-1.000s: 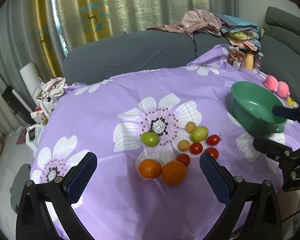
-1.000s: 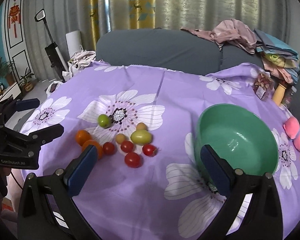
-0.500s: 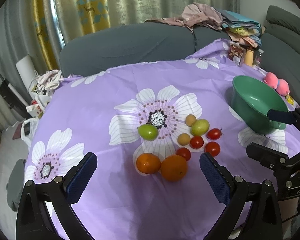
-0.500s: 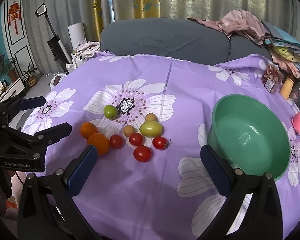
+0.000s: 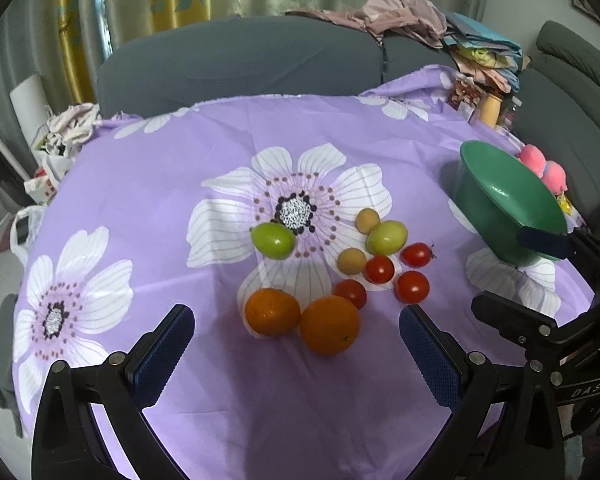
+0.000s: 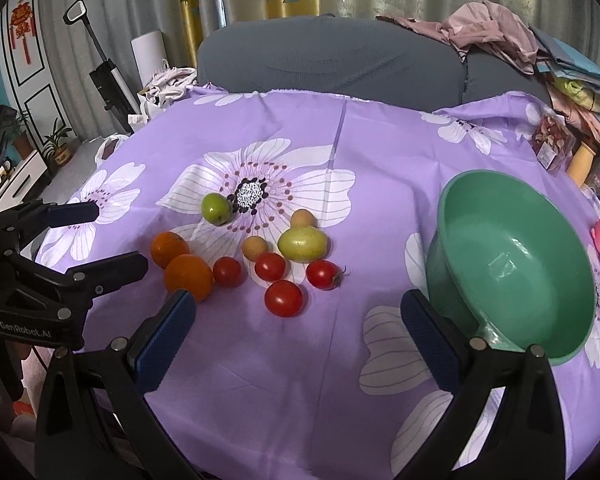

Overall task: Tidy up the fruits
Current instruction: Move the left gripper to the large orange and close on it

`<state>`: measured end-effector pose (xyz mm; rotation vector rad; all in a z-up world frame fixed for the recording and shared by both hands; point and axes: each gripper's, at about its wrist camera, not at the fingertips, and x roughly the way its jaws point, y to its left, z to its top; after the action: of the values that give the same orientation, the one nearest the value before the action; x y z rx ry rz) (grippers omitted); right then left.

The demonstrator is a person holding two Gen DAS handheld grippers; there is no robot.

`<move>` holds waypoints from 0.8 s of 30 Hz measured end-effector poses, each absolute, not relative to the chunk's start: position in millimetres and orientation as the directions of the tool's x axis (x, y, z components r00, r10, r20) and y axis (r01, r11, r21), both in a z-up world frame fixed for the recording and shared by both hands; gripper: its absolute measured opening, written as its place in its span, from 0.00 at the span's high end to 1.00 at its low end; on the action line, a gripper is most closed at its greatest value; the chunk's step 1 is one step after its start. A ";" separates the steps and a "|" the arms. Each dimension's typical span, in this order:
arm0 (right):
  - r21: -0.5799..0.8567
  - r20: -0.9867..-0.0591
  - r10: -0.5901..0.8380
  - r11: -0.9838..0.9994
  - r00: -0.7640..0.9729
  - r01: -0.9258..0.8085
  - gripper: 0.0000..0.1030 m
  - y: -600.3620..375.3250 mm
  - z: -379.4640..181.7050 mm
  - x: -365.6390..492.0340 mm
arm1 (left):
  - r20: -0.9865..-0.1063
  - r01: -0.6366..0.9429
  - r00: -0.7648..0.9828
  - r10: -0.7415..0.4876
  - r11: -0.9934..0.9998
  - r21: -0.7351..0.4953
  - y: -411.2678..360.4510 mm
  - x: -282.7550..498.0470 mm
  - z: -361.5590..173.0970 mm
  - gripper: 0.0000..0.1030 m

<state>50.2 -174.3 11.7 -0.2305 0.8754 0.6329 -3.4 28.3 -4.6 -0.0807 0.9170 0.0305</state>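
A: Status, left to right?

B: Left gripper (image 5: 296,336) hangs over the near edge of the purple flower-print tablecloth (image 6: 340,152), jaws spread wide, nothing between them. Nothing sorted yet, I'd say: all fruit sits loose on the cloth.

A: Fruit layout?

B: From the right wrist view, taking the cluster centre as the dial: round green fruit (image 6: 217,209) at 10 o'clock, alone beside the flower print's dark centre. Two round oranges (image 6: 188,277) touching at 8 o'clock. Two small tan apricot-like fruits (image 6: 254,247) and one larger oval yellow-green fruit (image 6: 302,244) at 12 to 1. Four small red tomatoes (image 6: 283,298) strung from 6 to 3, close together.

A: Container?

B: Green plastic bowl (image 6: 516,264) at 3 o'clock, well apart from the cluster, tilted toward camera. Empty; only a glare patch on the bottom.

A: Right gripper?

B: Right gripper (image 6: 298,332) released too, jaws wide, carrying nothing. One finger sits just in front of the bowl's near wall; can't tell if it touches.

A: Remaining?

B: Everything. Ten pieces, presumably into the bowl.
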 end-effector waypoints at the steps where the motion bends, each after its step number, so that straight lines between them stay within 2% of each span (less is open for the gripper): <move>1: 0.064 -0.776 0.420 0.795 0.471 -0.603 0.00 -173.8 10.3 50.8 | -0.796 -0.061 0.605 -0.007 0.997 -0.055 28.2 -2.6 -5.7 0.01; 6: 0.075 -0.786 0.419 0.794 0.454 -0.603 0.00 -172.9 3.3 55.7 | -0.812 -0.050 0.582 -0.033 0.996 -0.077 29.8 2.7 -13.0 0.01; 13: 0.110 -0.809 0.424 0.790 0.407 -0.602 0.00 -170.9 -12.1 62.4 | -0.837 -0.032 0.520 -0.167 0.976 -0.215 41.0 13.2 -32.5 0.01; 16: 0.122 -0.815 0.432 0.780 0.386 -0.614 0.01 -168.8 -18.7 62.5 | -0.841 -0.028 0.511 -0.181 0.974 -0.226 42.1 13.6 -38.3 0.01; 20: 0.152 -0.827 0.445 0.765 0.343 -0.626 0.10 -163.8 -27.6 65.2 | -0.840 -0.022 0.501 -0.208 0.967 -0.253 48.4 13.8 -43.5 0.01; 24: 0.182 -0.828 0.468 0.746 0.310 -0.641 0.11 -158.6 -33.8 65.9 | -0.838 -0.011 0.494 -0.233 0.962 -0.274 53.6 14.0 -45.2 0.01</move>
<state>65.9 -158.6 -33.8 -0.1950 1.0189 0.7385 14.0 53.6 -45.2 -0.2568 1.0487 -0.1360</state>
